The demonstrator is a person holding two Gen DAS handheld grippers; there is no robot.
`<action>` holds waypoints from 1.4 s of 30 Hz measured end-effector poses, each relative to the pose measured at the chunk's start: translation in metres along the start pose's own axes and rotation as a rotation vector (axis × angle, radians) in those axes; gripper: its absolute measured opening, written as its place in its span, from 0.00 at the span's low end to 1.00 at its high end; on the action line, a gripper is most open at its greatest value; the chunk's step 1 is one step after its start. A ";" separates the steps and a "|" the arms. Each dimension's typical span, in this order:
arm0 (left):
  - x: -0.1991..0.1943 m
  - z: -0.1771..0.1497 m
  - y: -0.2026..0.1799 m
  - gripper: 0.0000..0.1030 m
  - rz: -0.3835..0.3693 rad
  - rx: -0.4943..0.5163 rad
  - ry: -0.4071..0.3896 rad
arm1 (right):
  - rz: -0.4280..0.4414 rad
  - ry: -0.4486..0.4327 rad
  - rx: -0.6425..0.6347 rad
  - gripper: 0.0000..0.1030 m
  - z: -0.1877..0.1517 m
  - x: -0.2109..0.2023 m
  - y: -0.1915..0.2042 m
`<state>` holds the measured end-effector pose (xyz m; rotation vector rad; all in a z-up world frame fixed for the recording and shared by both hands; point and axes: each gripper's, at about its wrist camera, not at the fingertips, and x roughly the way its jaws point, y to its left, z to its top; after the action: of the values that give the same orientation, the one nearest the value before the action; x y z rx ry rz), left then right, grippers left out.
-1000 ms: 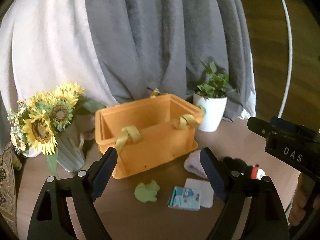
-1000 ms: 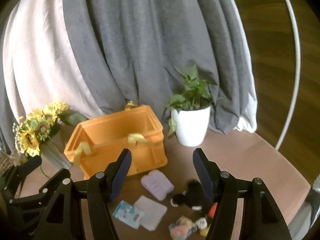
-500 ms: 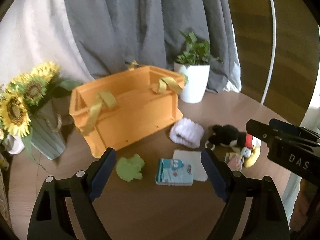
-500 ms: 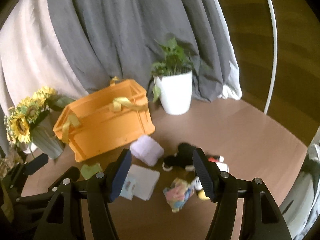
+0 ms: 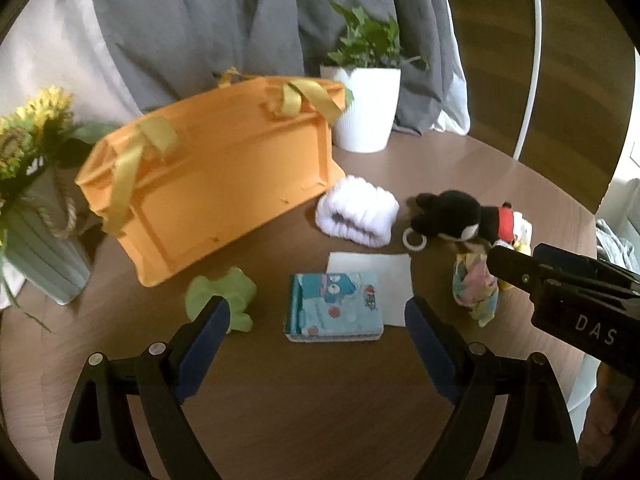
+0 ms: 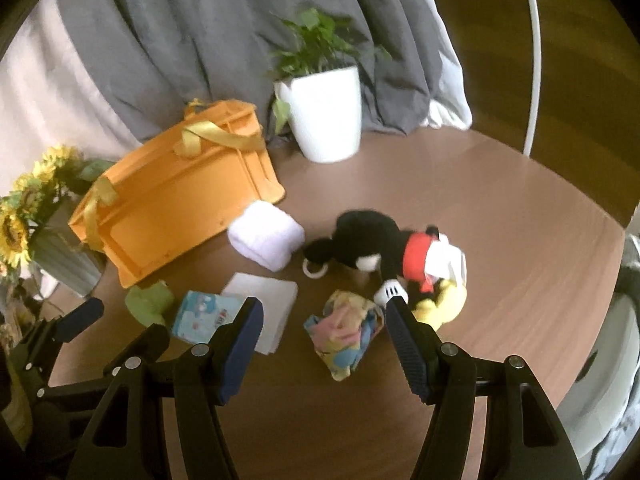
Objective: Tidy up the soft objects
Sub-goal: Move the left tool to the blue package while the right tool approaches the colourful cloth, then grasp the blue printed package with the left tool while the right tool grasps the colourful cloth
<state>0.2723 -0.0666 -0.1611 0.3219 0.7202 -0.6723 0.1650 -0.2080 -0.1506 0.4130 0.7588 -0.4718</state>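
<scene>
L gripper [image 5: 316, 322]: fingers spread wide, nothing between, hovering over round brown wooden table [image 5: 320, 408]. R gripper [image 6: 322, 322]: also spread, empty, above table.

Nearest L: folded blue cartoon-print cloth [image 5: 334, 307], flat on table, overlapping edge of flat white square cloth [image 5: 374, 278] behind it. Crumpled light-green soft piece [image 5: 224, 294] just left, close to L finger.

Nearest R: crumpled pastel multicolour cloth [image 6: 344, 332], lying between fingertips in view. Just beyond: black plush mouse toy w/ red shorts, yellow shoes [image 6: 384, 252], lying on its side.

Mid: rolled white fluffy towel [image 5: 358, 216], just beside corner of orange plastic crate w/ yellow ribbon handles [image 5: 208, 176].

Far: white pot w/ green plant [image 5: 366, 104]; sunflower bouquet in ribbed grey vase [image 5: 36, 216] at left; grey and white drapes [image 5: 200, 20] behind.
</scene>
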 end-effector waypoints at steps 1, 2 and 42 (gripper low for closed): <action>0.004 -0.001 0.000 0.87 -0.003 0.003 0.008 | -0.001 0.004 0.010 0.63 -0.002 0.003 -0.002; 0.008 -0.002 0.000 0.87 -0.008 0.006 0.015 | -0.003 0.008 0.017 0.63 -0.004 0.006 -0.004; 0.061 -0.018 -0.008 0.69 -0.032 -0.035 0.116 | -0.015 0.077 -0.005 0.39 -0.023 0.051 -0.008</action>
<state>0.2919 -0.0911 -0.2170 0.3198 0.8483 -0.6744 0.1803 -0.2162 -0.2043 0.4230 0.8377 -0.4703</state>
